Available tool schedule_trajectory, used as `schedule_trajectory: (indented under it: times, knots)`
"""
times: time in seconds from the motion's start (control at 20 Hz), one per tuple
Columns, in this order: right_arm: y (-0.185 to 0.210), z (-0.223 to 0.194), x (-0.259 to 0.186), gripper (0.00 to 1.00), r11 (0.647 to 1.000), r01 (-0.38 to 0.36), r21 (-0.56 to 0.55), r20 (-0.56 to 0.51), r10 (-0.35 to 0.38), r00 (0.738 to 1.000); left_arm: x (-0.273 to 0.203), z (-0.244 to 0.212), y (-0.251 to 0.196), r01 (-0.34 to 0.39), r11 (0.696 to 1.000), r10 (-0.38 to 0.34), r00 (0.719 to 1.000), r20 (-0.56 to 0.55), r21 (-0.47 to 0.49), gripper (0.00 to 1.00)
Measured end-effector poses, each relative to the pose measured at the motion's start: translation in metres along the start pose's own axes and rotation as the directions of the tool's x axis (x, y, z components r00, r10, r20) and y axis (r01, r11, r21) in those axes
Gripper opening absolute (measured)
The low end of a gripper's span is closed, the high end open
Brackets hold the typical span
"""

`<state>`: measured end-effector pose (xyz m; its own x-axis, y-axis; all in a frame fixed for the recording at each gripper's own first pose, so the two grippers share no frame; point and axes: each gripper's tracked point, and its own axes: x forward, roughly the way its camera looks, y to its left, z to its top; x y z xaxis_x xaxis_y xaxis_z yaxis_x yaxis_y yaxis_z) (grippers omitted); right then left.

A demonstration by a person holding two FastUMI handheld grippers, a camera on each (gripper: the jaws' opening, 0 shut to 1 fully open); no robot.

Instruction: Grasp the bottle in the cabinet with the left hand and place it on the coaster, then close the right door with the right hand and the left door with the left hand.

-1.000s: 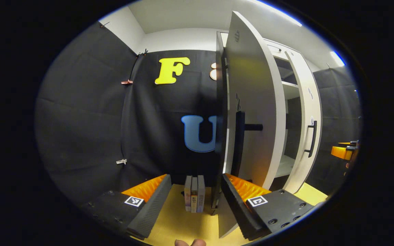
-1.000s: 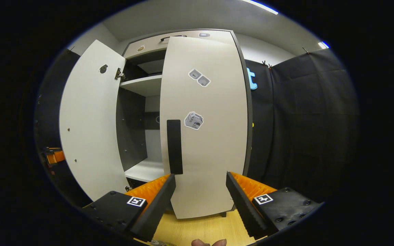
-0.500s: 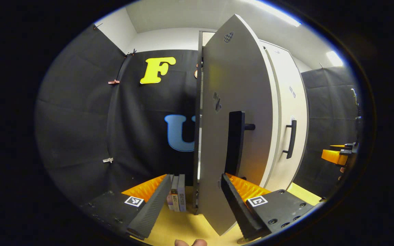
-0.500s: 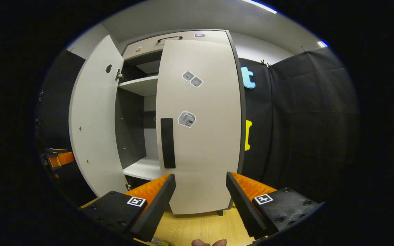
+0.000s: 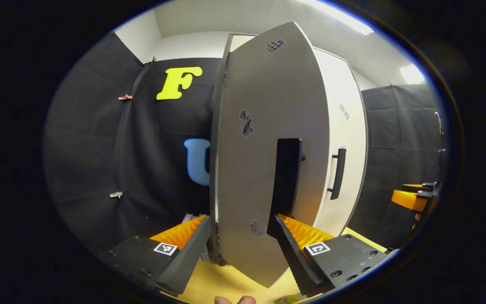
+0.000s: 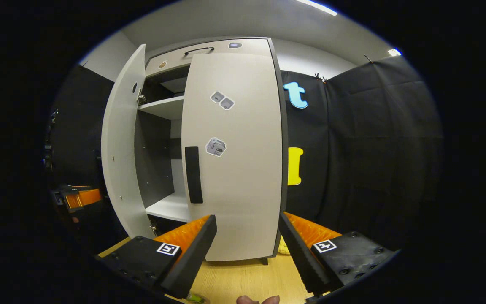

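At the cabinet front, on the last step: closing the left door [image 5: 260, 126]. From the right gripper view, looks like the right door [image 6: 234, 169] already flush or very nearly so, with the left one hanging partly open beside it and a gap onto a bare white shelf [image 6: 169, 207]. Left tool [image 5: 239, 221] spread wide, gripping nothing, straddling the panel's lower face just under its black handle [image 5: 287, 177]; contact with the panel impossible to tell. Right tool [image 6: 248, 217] likewise wide and empty, held back from the cabinet above the wooden desk [image 6: 247, 278]. Bottle [image 6: 194, 298] probably the greenish sliver at the bottom rim of the right gripper view; too little to be sure. Next probably calls for a steady forward push near the handle side, following the hinge arc to the right door's edge. Worth minding the narrowing gap between the two free edges. Open room ahead for the swing, with the right tool well clear of it.
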<state>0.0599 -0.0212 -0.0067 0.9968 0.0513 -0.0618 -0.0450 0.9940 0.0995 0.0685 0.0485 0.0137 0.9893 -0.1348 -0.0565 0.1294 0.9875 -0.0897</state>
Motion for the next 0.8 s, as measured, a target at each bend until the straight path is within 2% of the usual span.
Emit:
schedule_trajectory:
  times: [0.25,0.8]
  knots:
    - [-0.013,0.002,-0.004,0.98,1.000,0.012,0.005,-0.001,-0.012,1.000,0.028,-0.005,-0.035,0.033,0.999,-0.033,0.999,-0.002,0.020,0.95]
    - [-0.034,0.003,-0.006,0.99,1.000,0.011,-0.016,-0.003,-0.011,1.000,0.076,-0.008,-0.071,0.024,0.999,-0.024,1.000,0.008,-0.039,0.95]
